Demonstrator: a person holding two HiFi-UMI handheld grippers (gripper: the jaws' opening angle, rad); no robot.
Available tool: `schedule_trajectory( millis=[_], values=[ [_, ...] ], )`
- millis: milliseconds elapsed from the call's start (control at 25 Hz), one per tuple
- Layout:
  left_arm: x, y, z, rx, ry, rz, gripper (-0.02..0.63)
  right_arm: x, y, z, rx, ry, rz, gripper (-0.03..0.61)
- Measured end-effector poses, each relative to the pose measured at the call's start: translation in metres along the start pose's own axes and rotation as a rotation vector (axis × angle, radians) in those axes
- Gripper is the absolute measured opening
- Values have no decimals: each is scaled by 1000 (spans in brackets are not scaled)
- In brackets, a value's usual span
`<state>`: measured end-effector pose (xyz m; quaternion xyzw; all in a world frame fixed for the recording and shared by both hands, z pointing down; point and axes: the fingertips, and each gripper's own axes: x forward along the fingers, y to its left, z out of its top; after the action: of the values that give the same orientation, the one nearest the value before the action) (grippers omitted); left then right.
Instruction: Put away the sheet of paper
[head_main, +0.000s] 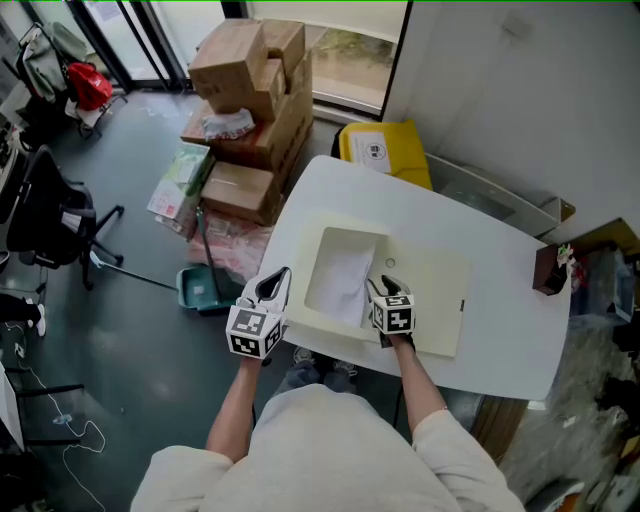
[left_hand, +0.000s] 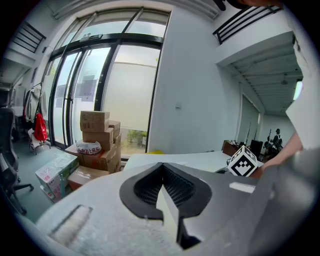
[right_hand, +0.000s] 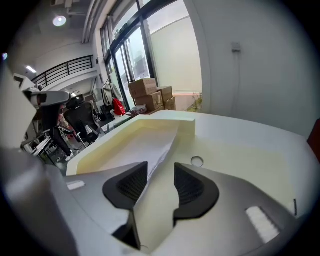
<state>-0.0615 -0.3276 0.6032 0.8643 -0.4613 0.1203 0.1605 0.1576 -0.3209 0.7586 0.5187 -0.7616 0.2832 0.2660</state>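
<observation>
White rounded tabletop (head_main: 500, 300) at frame centre carries a pale-cream flat cardboard tray (head_main: 430, 290), the white sheet of paper (head_main: 345, 280) lying in its sunken well, near edge reaching between the right gripper's (head_main: 385, 288) wide-apart, unpressing jaws, while the left gripper (head_main: 272, 285), at the tray's left rim, has its jaws closed together.

sheet of paper (head_main: 345, 280): white | open case (head_main: 440, 300): cream | table (head_main: 505, 330): white | left gripper (head_main: 274, 284), right gripper (head_main: 384, 286) cubes: black-and-white squares | box (head_main: 385, 152) by table's far edge: yellow
</observation>
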Motion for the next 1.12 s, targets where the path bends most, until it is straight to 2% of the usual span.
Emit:
schedule_trajectory(
  millis=[480,760,1120],
  values=[
    [15,-34,16,33,-31,-72,2,-88,-26,43,-19,-237,-147,0],
    [18,-51,28,55,-54,-105,2,-135,-34,59,-31,-332,-195,0],
    [8,-57,49,74,-103,-103,2,-192,-33,79,-34,-459,-246,0]
  ],
)
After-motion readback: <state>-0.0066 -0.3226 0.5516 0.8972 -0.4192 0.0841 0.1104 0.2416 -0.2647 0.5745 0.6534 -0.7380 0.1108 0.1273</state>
